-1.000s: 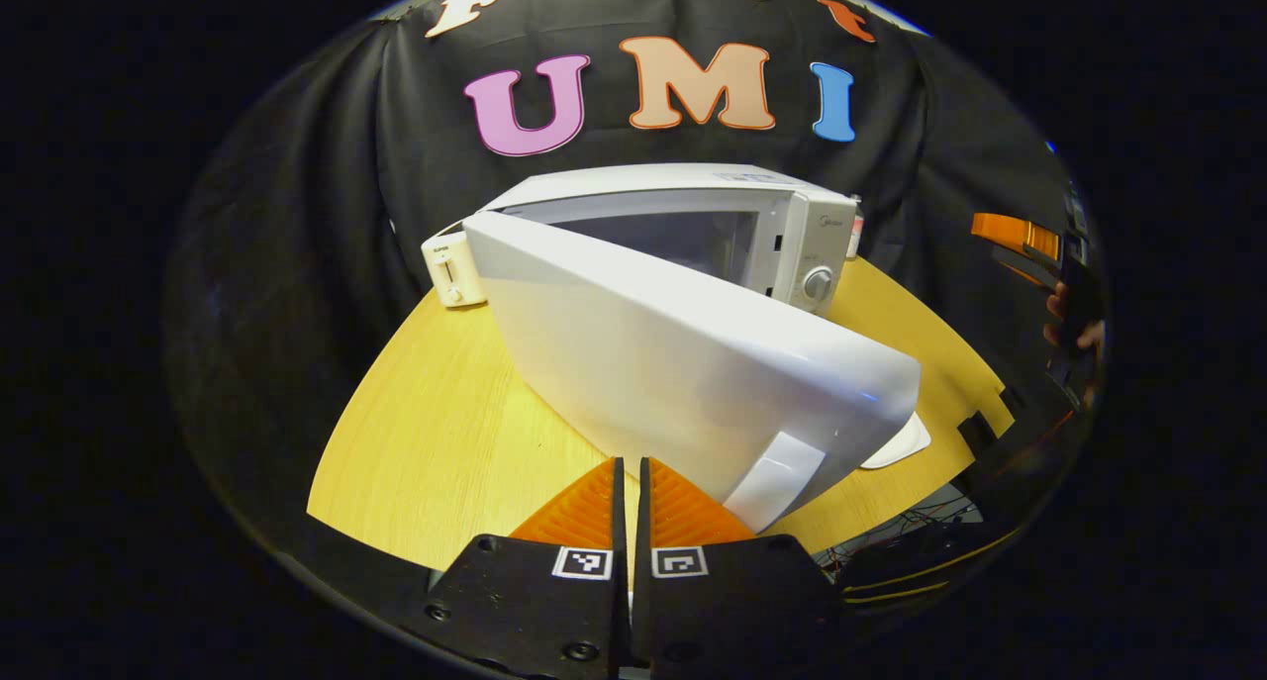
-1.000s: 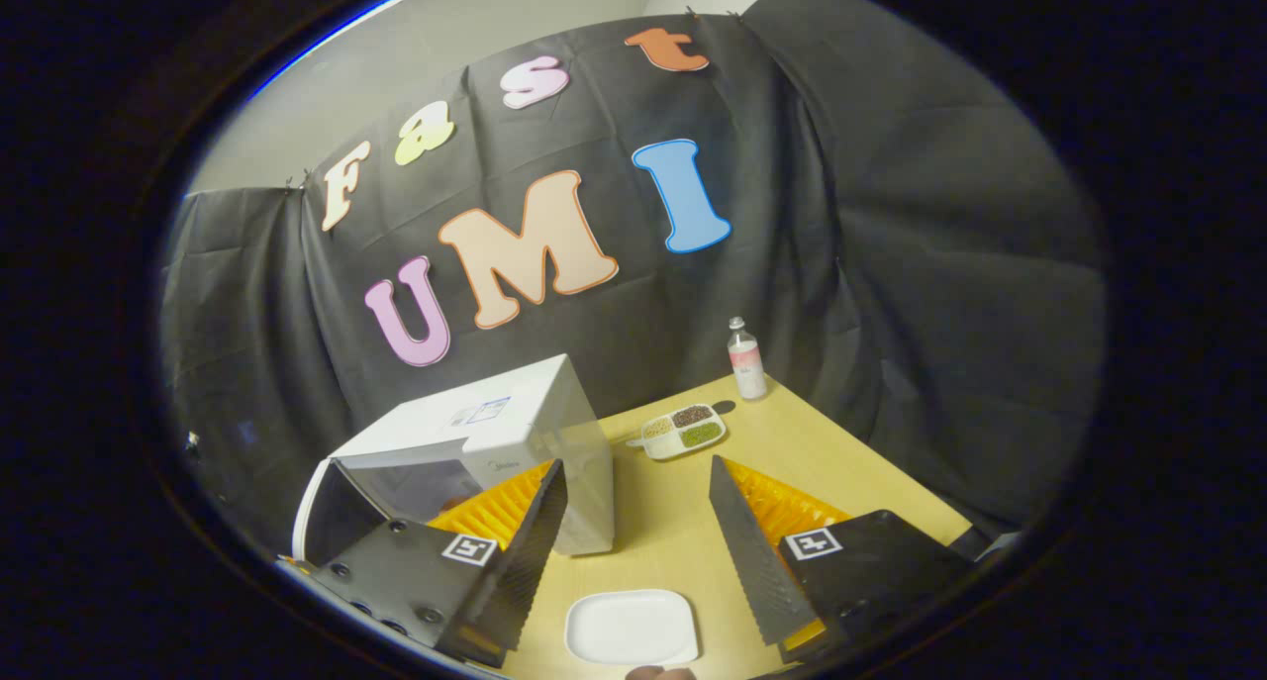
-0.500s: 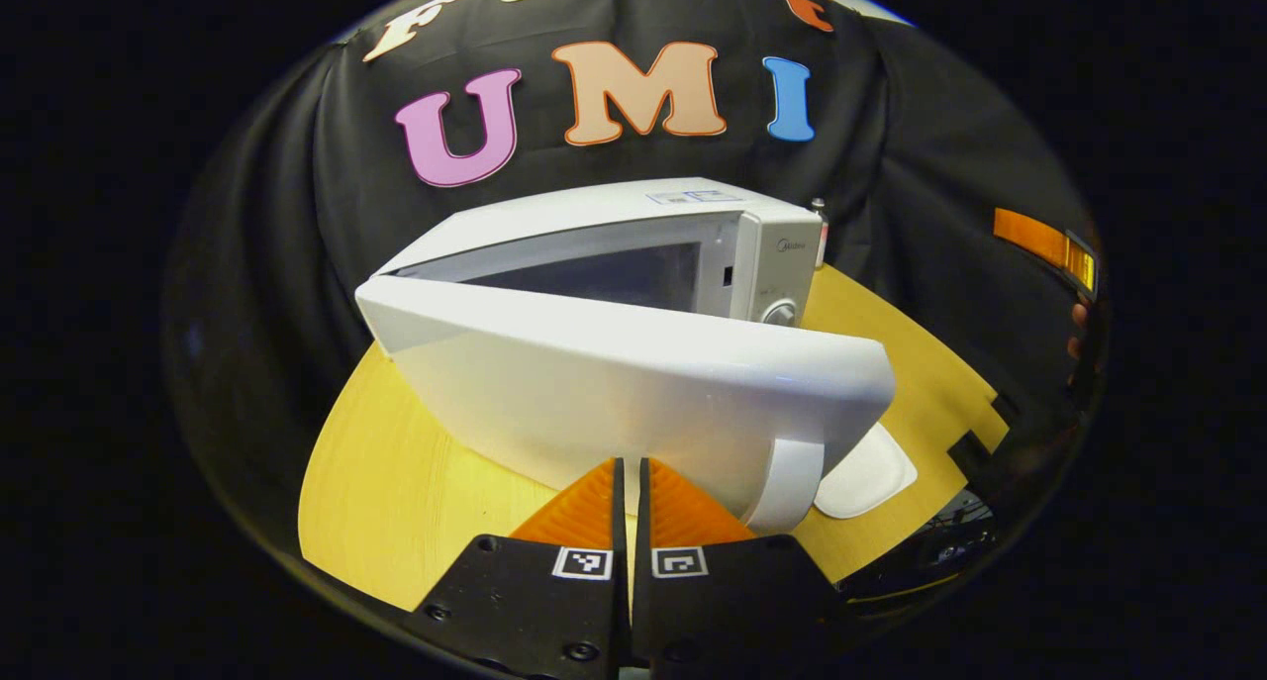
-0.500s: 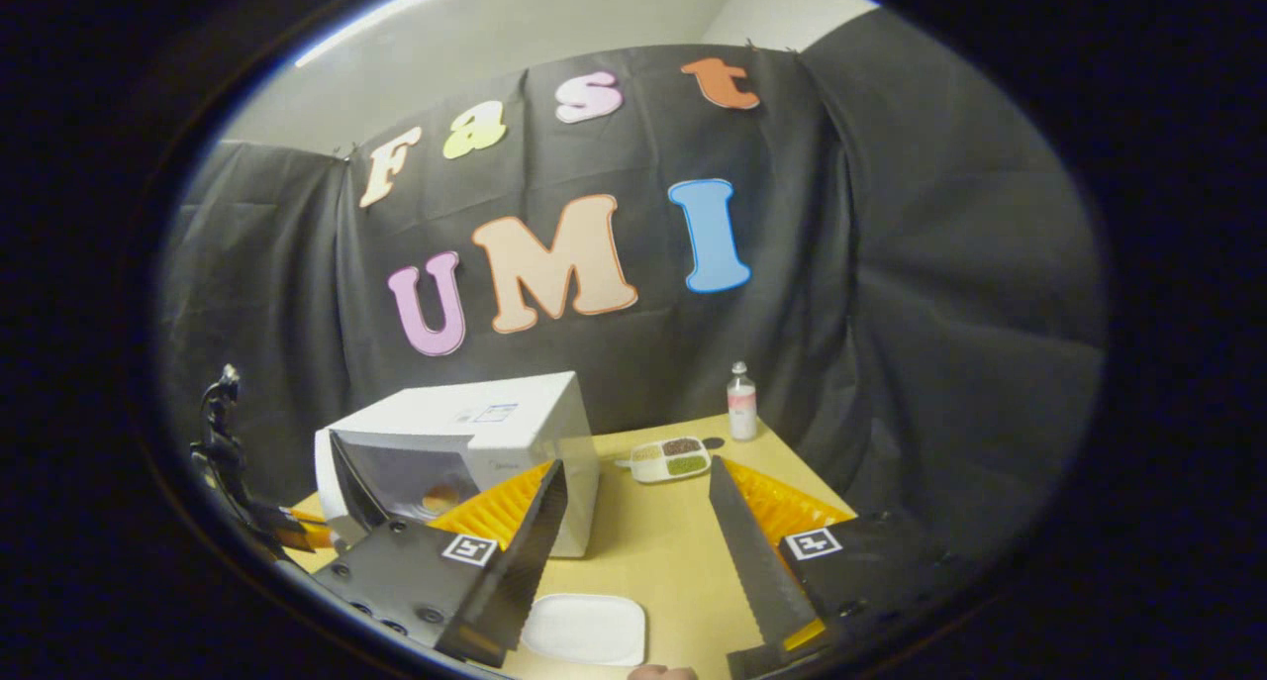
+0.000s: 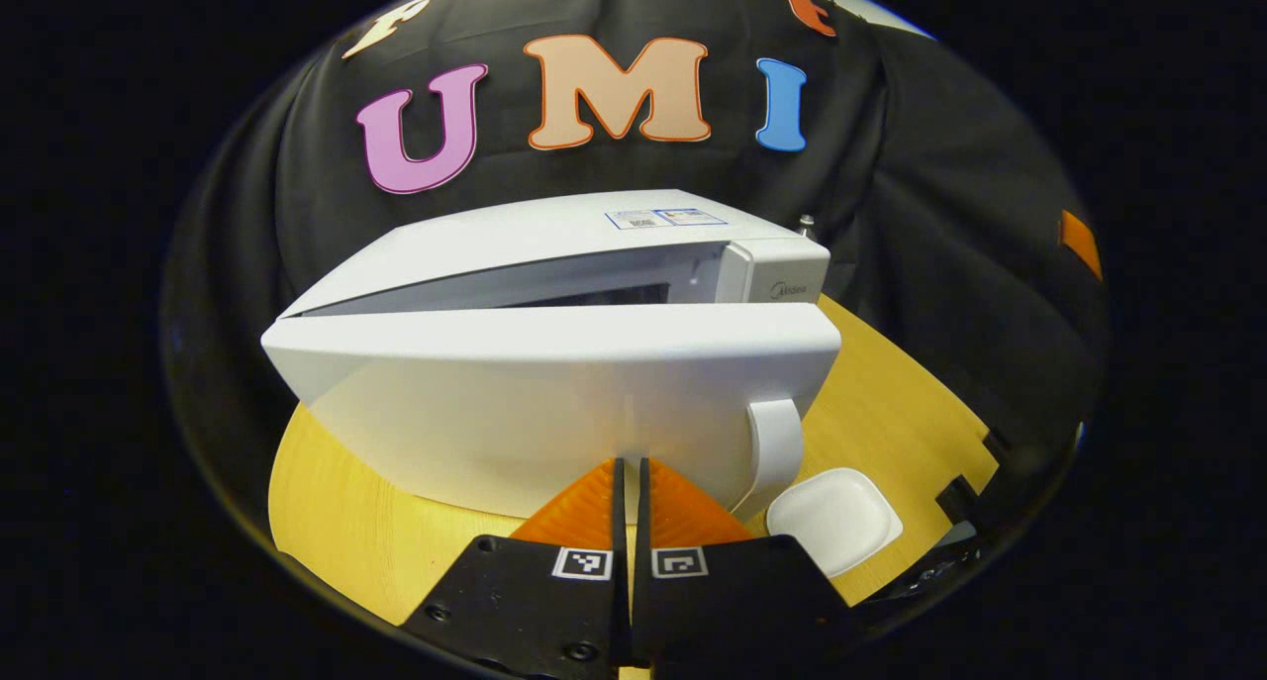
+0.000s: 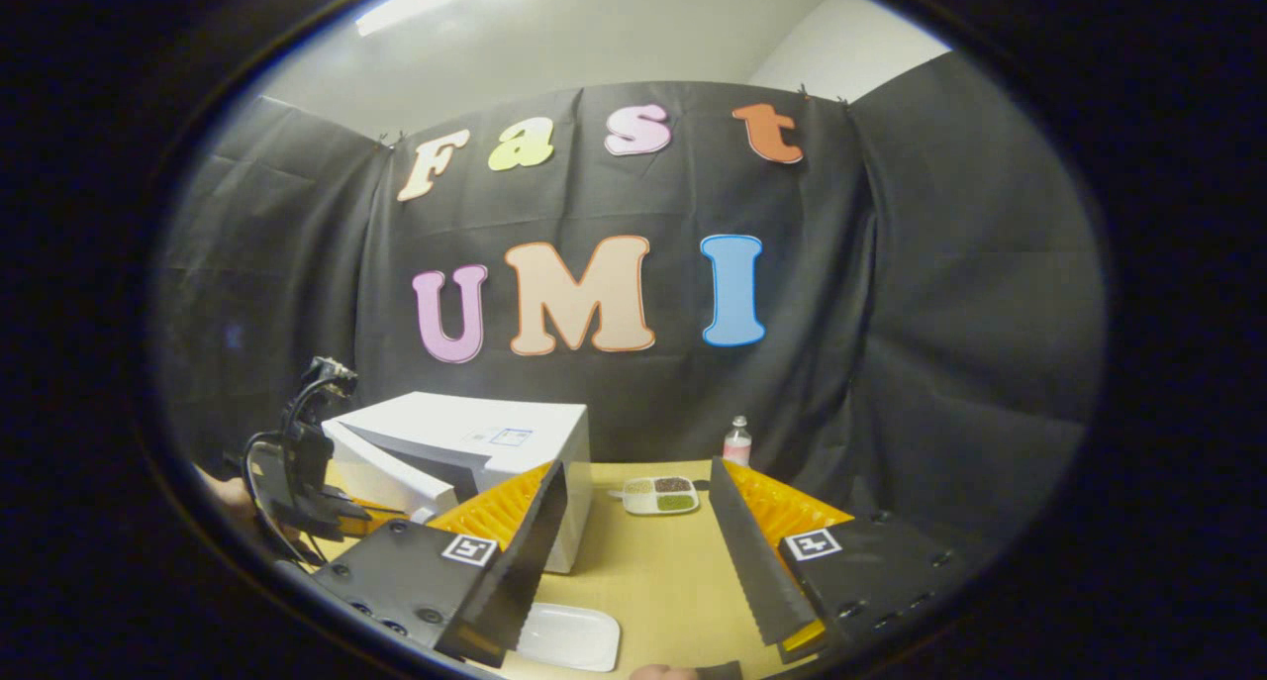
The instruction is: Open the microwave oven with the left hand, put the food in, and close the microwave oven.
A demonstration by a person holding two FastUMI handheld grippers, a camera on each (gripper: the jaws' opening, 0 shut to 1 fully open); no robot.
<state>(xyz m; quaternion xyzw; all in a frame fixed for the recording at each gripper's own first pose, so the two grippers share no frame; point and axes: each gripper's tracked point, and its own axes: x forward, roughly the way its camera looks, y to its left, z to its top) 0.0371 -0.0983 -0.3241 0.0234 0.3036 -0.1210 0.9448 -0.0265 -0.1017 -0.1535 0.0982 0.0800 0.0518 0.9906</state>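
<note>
The white microwave (image 5: 554, 235) stands on the wooden table (image 5: 891, 383). Its door (image 5: 535, 393) is nearly closed, with a narrow gap left at the handle (image 5: 777, 442) side. My left gripper (image 5: 629, 467) is shut, and its tips rest against the door's outer face just left of the handle. The door hides the oven's inside. In the right gripper view the microwave (image 6: 465, 428) sits at lower left with the left gripper (image 6: 307, 482) in front of it. My right gripper (image 6: 636, 464) is open, holds nothing, and hovers above the table.
An empty white plate (image 5: 834, 517) lies on the table near the front edge, right of the door; it is also the plate (image 6: 569, 635) below my right gripper. A divided dish of grains (image 6: 661, 495) and a small bottle (image 6: 736, 440) stand at the back.
The door has swung from about half open to nearly closed, with my shut left gripper following against it. The right gripper view has tilted upward and drawn back from the microwave.
</note>
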